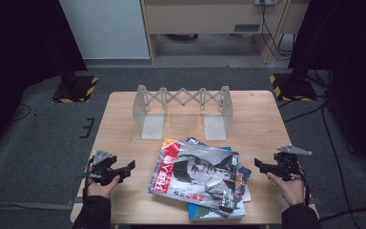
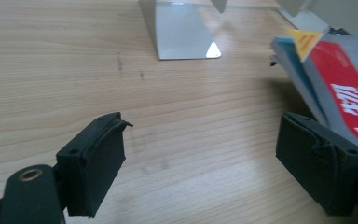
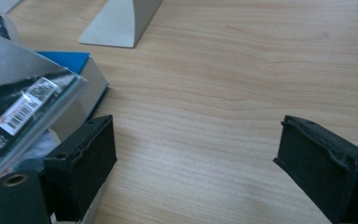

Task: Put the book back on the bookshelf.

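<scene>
Dark curtains and grey carpet close in around a small wooden table [image 1: 124, 119], lit from above. At its far side stands an expandable metal book rack [image 1: 183, 110], stretched wide with its two flat feet pointing toward the near edge; its slots are bare, which suggests the books are meant to end up there.

Near the front edge, slightly right of centre, lies a loose stack of books [image 1: 219, 210], fanned and skewed so their corners stick out. On top is a magazine [image 1: 195, 176] with a red strip and a grey portrait cover, and a blue book [image 3: 65, 60] peeks from beneath.

A person holds the left gripper [image 1: 129, 168] low over the table just left of the stack, jaws spread wide with nothing between them; in the left gripper view the magazine [image 2: 349, 88] sits just past one jaw. The right gripper [image 1: 259, 165] mirrors it on the right, also spread and holding nothing, near the stack's corner. Flanking the pile this way looks like preparation to square it up or lift a book from both sides.
</scene>
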{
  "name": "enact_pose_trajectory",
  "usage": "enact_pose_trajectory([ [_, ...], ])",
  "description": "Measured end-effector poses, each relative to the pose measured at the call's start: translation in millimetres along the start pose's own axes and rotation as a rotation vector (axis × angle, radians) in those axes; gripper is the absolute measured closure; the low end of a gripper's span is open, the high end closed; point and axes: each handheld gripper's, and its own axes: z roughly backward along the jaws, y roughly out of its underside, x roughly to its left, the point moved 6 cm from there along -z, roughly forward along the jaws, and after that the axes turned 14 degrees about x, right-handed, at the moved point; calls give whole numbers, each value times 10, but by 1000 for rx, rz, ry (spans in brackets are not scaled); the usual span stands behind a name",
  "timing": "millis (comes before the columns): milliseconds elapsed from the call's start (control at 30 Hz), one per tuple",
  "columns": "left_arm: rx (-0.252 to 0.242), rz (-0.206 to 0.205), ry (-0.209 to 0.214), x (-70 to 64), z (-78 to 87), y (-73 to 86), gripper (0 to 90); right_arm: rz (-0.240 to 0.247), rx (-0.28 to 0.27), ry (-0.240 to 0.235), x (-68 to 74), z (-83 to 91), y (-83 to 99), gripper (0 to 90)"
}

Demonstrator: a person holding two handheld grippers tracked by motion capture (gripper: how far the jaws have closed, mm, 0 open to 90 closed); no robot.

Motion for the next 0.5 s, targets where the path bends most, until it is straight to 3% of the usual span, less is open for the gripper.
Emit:
enact_pose_trajectory([
  [133,-11,-6,45,-119,26,5,145,-21,-38,-31,55,70,-38,113],
  [500,0,-44,124,-372,16,66,158,18,-72,-104,346,179,-50,100],
])
